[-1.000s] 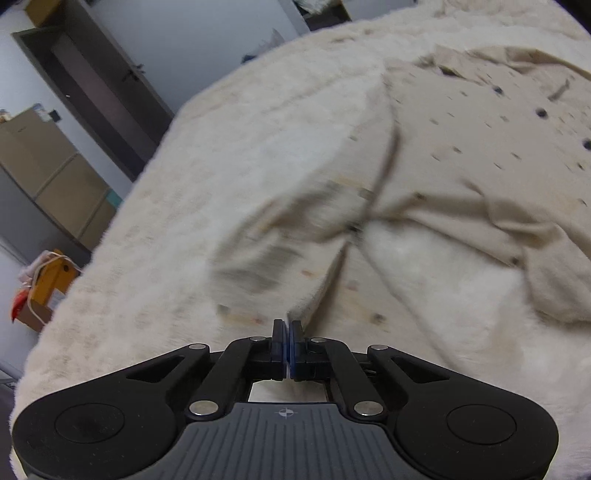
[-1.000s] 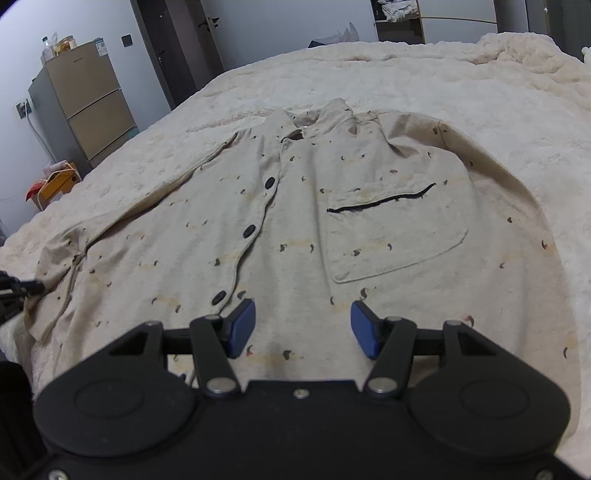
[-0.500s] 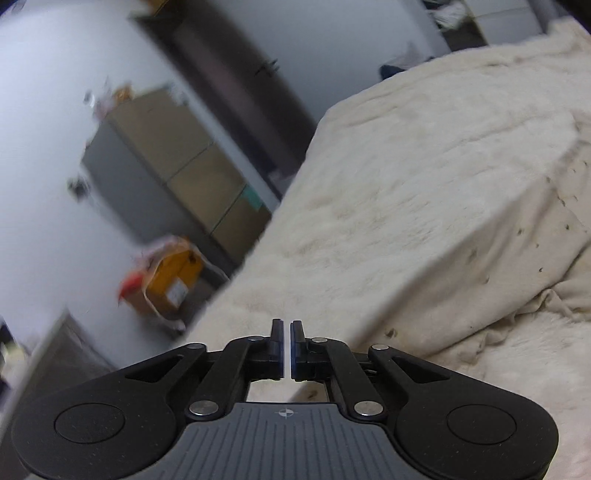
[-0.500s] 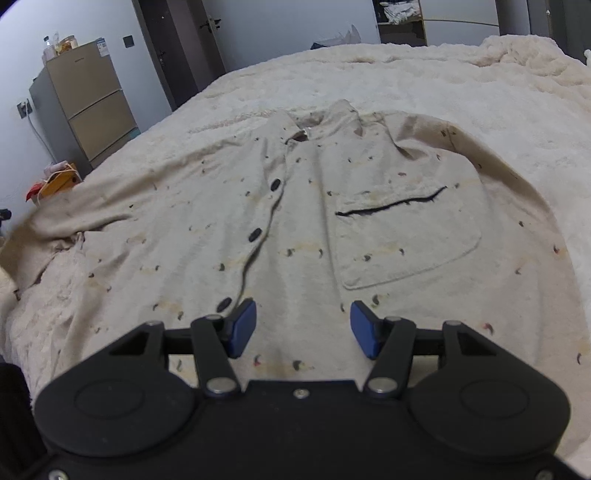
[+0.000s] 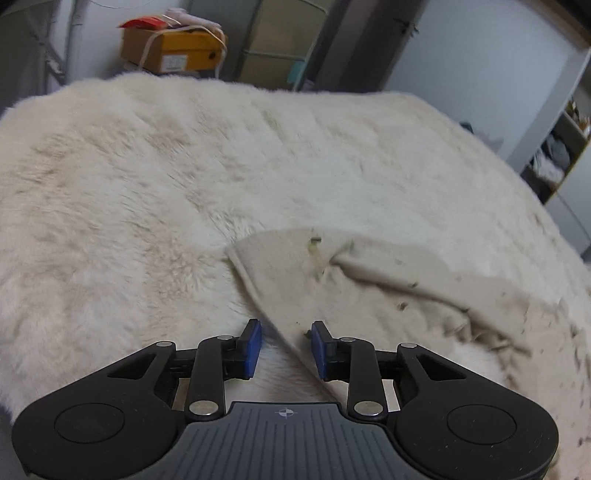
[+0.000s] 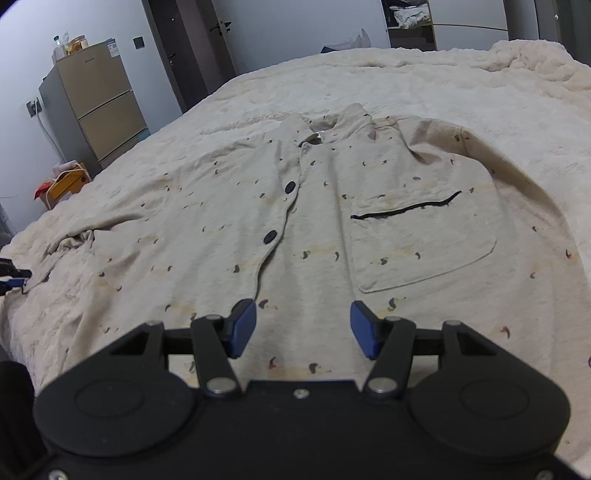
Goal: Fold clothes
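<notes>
A beige button-up shirt (image 6: 332, 221) with small dark marks, black buttons and a chest pocket lies face up and spread out on the bed. Its left sleeve (image 5: 332, 280) lies stretched out on the fluffy cover in the left wrist view, the cuff end just ahead of my left gripper (image 5: 286, 345), which is open and empty with the sleeve edge between its fingers. My right gripper (image 6: 301, 326) is open and empty, hovering over the shirt's lower hem. The left gripper's tips (image 6: 13, 277) show at the far left edge of the right wrist view, by the sleeve end.
The bed has a cream fluffy cover (image 5: 147, 184). A yellow box (image 5: 173, 51) and a tan cabinet (image 6: 99, 107) stand beside the bed on the left. A dark door (image 6: 188, 48) and shelves (image 6: 410, 22) are behind the bed.
My left gripper pulled the sleeve outward to the left, then opened and let it go; the sleeve now lies straight. My right gripper stayed open over the hem.
</notes>
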`<state>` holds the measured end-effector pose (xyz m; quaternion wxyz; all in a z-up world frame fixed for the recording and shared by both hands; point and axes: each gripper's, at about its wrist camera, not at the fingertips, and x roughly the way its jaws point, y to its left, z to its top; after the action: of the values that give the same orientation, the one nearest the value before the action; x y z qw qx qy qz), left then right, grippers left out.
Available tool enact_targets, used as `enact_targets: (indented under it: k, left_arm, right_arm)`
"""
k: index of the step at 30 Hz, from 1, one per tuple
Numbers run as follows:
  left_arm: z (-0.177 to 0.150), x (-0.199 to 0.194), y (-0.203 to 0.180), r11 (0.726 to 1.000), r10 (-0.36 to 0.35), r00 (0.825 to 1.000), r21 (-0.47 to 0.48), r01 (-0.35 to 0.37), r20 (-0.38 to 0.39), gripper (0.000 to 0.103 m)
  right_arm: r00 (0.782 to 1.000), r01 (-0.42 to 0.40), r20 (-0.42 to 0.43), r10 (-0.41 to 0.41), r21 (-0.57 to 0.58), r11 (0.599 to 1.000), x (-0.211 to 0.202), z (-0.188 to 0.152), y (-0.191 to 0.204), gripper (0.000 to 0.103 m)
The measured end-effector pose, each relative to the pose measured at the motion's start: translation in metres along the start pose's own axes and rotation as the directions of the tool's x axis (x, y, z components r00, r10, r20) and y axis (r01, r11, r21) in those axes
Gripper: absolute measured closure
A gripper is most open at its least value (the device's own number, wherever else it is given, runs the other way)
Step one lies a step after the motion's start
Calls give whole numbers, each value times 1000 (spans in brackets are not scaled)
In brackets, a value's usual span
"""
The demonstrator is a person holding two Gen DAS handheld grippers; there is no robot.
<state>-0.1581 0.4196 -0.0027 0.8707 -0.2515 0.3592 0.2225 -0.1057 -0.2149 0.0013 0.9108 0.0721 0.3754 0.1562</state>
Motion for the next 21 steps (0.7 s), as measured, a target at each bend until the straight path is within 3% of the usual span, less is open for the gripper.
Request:
enact_targets:
  k: [4,7,8,10,13,17,18,19,20,21]
  left_arm:
    - [8,16,-10,998,46,999,38,-47,17,77]
    - [13,24,-19,997,26,1000,70,-27,16,77]
    - [13,25,-19,997,7,1000,71,-9,17,80]
    - [15,30,-20,997,-29,999,76,28,14,98]
    - [21,38,-20,994,-43,999,105,39,27,100]
    - [47,34,-42,948,-13,992,317,-28,128,100]
    - [64,34,-52,920,-13,988,390,-50,155,100]
    - [68,35,-55,913,-10,987,404,-57,162,100]
    - [91,38,-67,875,1,980,474,-97,198,100]
    - [105,38,-74,856,-3,978,507,-107,210,100]
  right_arm:
    - [1000,13,-2,-13,-6,1000,2,-1,2,48]
    - [1000,26,-1,-26,-4,1000,5,-2,2,48]
    - [1000,31,0,-31,-2,1000,6,-2,1,48]
    - [999,34,10,-34,1,999,7,-2,1,49]
    - [999,31,28,-30,-1,1000,7,-1,2,50]
    - [999,24,41,-23,-19,1000,9,-1,7,50]
    - [999,20,40,-19,-25,999,9,-2,9,50]
    - [999,16,39,-15,-31,999,9,-2,11,50]
    - [999,16,41,-14,-46,999,8,-3,13,50]
    - [999,18,44,-16,-54,998,8,-2,14,50]
